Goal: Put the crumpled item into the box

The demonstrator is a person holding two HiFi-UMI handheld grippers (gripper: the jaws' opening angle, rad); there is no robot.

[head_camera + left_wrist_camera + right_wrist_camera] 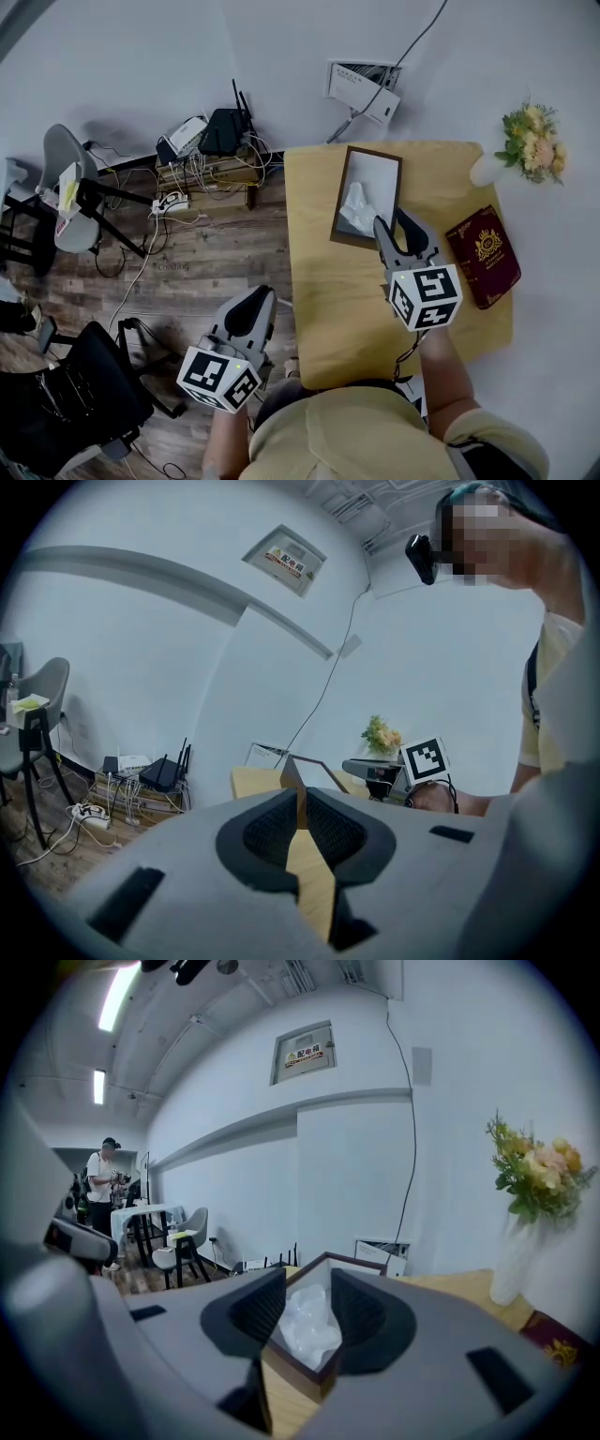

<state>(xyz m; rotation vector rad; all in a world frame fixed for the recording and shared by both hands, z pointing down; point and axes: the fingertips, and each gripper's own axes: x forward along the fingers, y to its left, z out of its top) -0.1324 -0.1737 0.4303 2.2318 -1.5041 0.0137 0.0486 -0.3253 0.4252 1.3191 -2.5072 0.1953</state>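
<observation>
Head view: right gripper (pixel 392 219), jaws released, hovers at the 5 o'clock corner of the box (pixel 339 202), crumpled item (pixel 357 204) inside; left gripper (pixel 260 292) clenched empty; task looks done.

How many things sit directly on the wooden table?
3: brown box far left, flower vase far right corner, red booklet right edge; table's near edge partly hidden.

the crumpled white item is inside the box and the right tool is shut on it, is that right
No. The crumpled white item does lie inside the box, but the right tool is open, not shut on it. The right gripper view shows its jaws apart, with the item seen through the gap and neither pad pressing it.
</observation>
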